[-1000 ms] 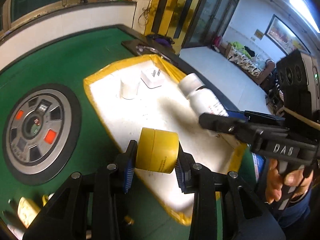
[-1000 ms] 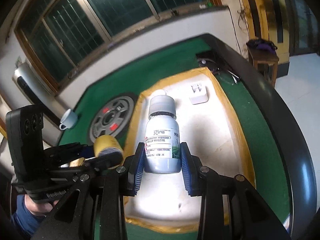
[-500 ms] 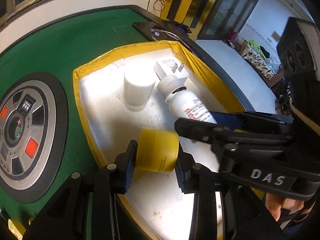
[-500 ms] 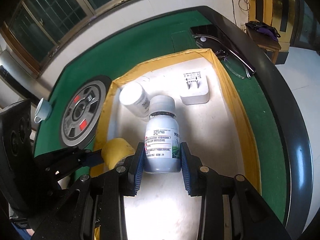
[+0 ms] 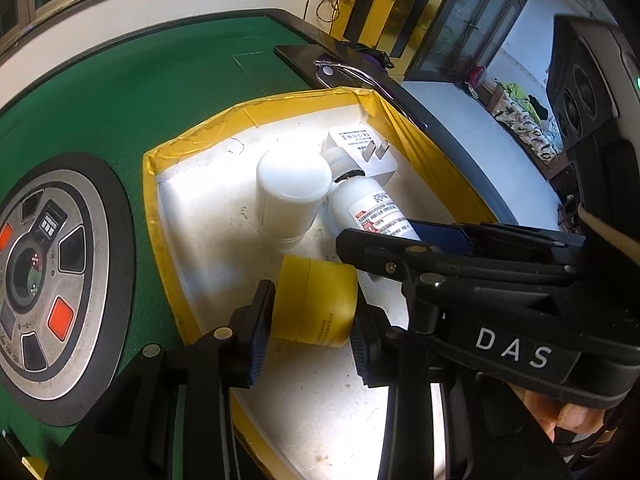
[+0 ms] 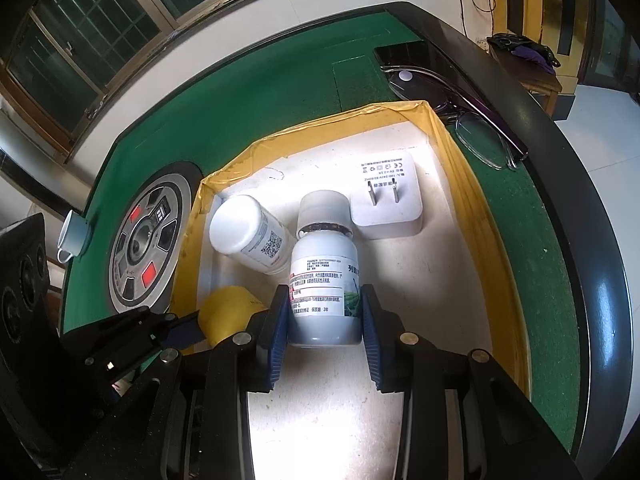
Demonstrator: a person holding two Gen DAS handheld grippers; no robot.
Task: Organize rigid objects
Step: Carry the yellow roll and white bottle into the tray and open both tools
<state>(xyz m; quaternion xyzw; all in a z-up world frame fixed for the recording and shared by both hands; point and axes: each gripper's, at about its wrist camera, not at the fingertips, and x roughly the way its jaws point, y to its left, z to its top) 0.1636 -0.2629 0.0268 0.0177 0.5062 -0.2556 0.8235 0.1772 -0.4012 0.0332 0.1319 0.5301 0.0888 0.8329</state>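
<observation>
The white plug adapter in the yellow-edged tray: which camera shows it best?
The right wrist view: the white plug adapter lies fully visible, both prongs and its printed label facing up. In the left wrist view, the adapter sits farther off, partly hidden behind the labelled bottle.

Green felt table (image 6: 256, 92), barred windows (image 6: 100, 20), glass doors (image 5: 472, 20), pale floor (image 5: 480, 128)

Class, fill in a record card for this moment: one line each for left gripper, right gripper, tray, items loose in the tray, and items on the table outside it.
left gripper: shut on yellow jar
right gripper: shut on labelled bottle
tray: yellow-rimmed, white floor
loose in tray: white container, wall charger
outside tray: glasses, cup
</observation>
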